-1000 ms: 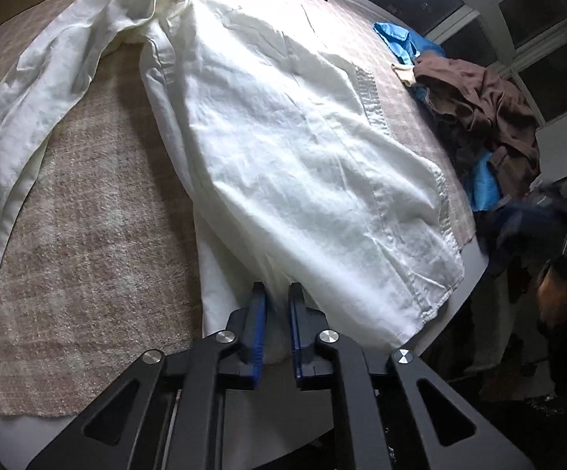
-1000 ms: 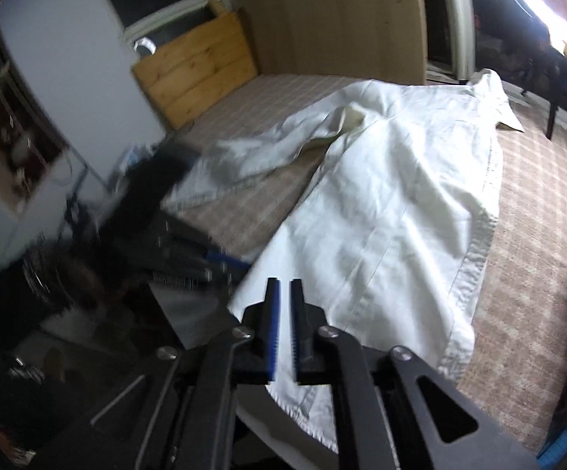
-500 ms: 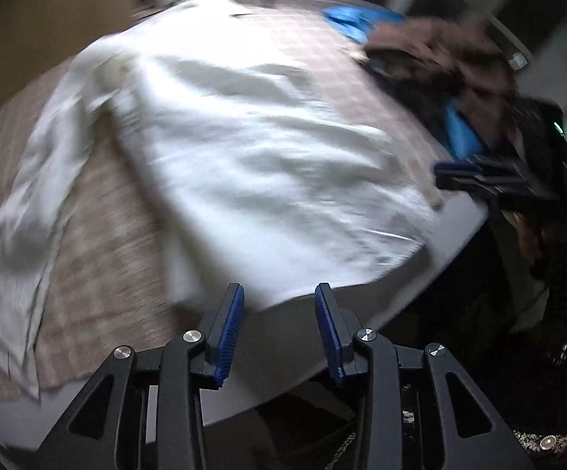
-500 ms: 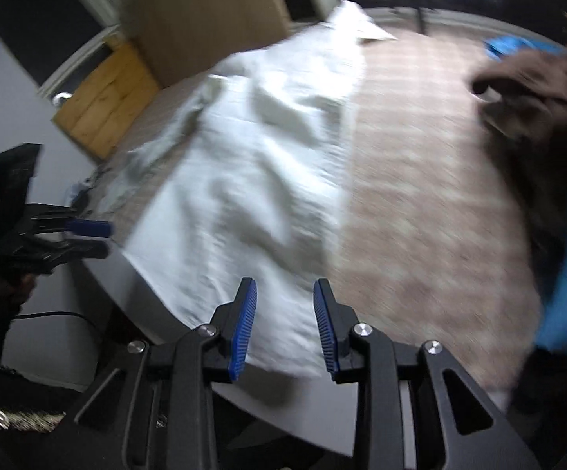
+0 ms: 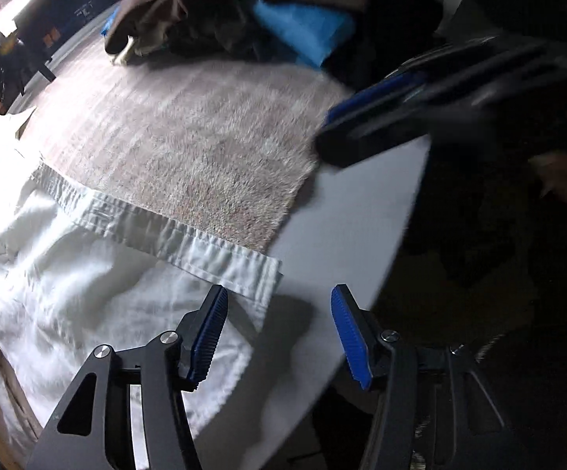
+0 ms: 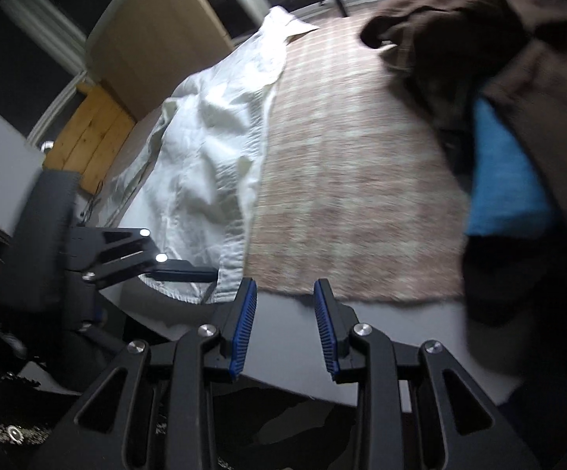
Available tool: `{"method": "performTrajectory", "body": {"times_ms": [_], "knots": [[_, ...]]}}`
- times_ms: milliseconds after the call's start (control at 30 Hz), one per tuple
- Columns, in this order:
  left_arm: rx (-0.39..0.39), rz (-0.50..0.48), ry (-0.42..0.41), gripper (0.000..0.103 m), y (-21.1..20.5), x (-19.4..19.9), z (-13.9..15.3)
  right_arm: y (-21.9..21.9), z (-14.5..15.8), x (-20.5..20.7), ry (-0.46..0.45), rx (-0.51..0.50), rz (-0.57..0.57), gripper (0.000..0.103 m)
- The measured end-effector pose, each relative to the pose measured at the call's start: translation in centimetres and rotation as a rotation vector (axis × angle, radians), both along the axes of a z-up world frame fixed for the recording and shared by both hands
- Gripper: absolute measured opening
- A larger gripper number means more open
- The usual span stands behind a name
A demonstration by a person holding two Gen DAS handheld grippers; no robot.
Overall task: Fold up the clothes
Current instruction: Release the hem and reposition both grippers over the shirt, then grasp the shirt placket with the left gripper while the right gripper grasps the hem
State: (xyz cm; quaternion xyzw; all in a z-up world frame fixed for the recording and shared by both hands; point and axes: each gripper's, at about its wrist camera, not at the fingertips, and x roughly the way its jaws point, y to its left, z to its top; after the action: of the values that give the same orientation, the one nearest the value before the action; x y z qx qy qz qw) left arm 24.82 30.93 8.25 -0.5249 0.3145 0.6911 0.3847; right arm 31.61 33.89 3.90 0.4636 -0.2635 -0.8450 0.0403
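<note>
White shirt (image 5: 99,274) lies flat on the left half of the mat (image 5: 189,145), hem corner at the near table edge; left gripper (image 5: 279,333) over that corner, jaws opening, nothing pinched; right gripper (image 6: 285,323) partly open, empty, just right of it; take placket and hem together, pinch deep, lift evenly.

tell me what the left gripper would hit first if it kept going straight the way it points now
Most likely the bare grey table, just past the white shirt hem corner. The left gripper, its jaws opening with nothing between them, points steeply down there; one of its fingers overlaps the hem, so depth is uncertain.
</note>
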Motion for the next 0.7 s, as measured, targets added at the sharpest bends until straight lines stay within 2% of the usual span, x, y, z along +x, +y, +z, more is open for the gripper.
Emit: {"method": "performTrajectory", "body": {"times_ms": [100,200,233,300,467,533,567,700], "knots": [[0.002,0.039,-0.002,0.045,-0.4,-1.1,-0.1,1.0,0.0,1.0,0.012,-0.012,-0.028,0.03],[0.016,0.076,-0.004,0.007,-1.0,-2.2,0.3,1.3,0.1,1.4,0.025,-0.032,-0.026,0.03],[0.031,0.105,-0.014,0.006,-1.4,-2.6,0.8,1.4,0.3,1.3,0.031,-0.039,-0.023,0.03],[0.129,0.167,-0.069,0.006,-3.2,-3.6,2.8,1.7,0.6,0.7,0.046,-0.049,-0.015,0.03],[0.327,0.376,-0.059,0.006,-10.2,-4.7,9.8,2.4,2.3,-2.7,0.092,-0.036,0.023,0.03],[0.357,0.423,-0.041,0.006,-12.4,-4.8,11.6,2.7,3.1,-5.4,0.115,-0.051,0.048,0.031],[0.37,0.445,-0.032,0.006,-13.4,-4.9,12.5,2.9,3.4,-7.1,0.122,-0.073,0.056,0.035],[0.389,0.475,-0.003,0.006,-15.3,-4.2,13.7,3.9,3.2,-15.7,0.108,-0.239,0.047,0.042]]}}
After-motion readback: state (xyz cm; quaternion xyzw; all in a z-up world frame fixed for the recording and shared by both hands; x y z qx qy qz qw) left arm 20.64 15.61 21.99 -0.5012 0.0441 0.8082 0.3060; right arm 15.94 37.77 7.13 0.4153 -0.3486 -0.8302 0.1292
